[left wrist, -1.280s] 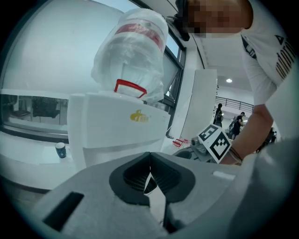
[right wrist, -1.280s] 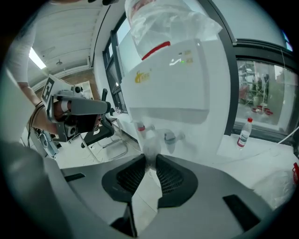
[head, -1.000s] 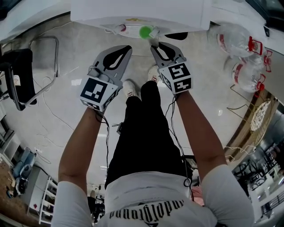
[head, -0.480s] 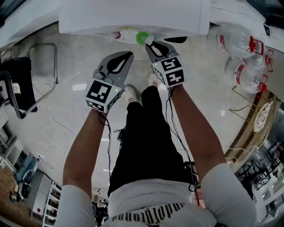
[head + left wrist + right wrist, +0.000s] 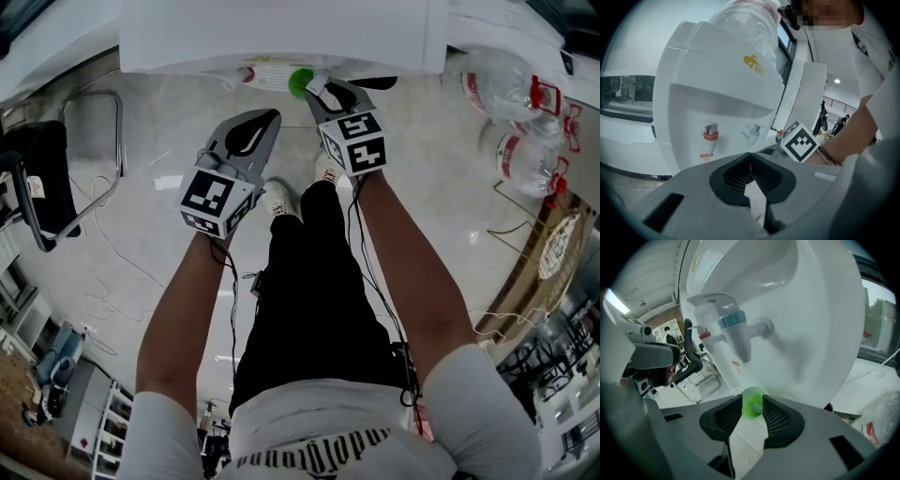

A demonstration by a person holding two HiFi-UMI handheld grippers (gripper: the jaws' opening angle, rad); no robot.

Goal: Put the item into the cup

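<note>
A small green cup point(image 5: 301, 81) stands at the front of a white water dispenser point(image 5: 281, 33), below its blue tap point(image 5: 736, 329). My right gripper point(image 5: 317, 87) reaches to it. In the right gripper view the green cup point(image 5: 752, 402) sits between the fingertips of the right gripper point(image 5: 752, 400); the jaws are opening and the pads stand beside the cup's sides. My left gripper point(image 5: 269, 115) hangs to the left, lower and away from the cup, shut with nothing in it; its pads meet in the left gripper view point(image 5: 750, 155). What is inside the cup is blurred.
The dispenser point(image 5: 717, 93) also has a red tap point(image 5: 710, 136). Two large water bottles point(image 5: 502, 80) lie on the floor at the right. A metal chair frame point(image 5: 98, 141) stands at the left. The person's legs and shoes point(image 5: 279, 192) are below the grippers.
Both grippers moved closer to the dispenser over the last second, the right one carrying the green cup under it. The right jaws now stand wider round the cup.
</note>
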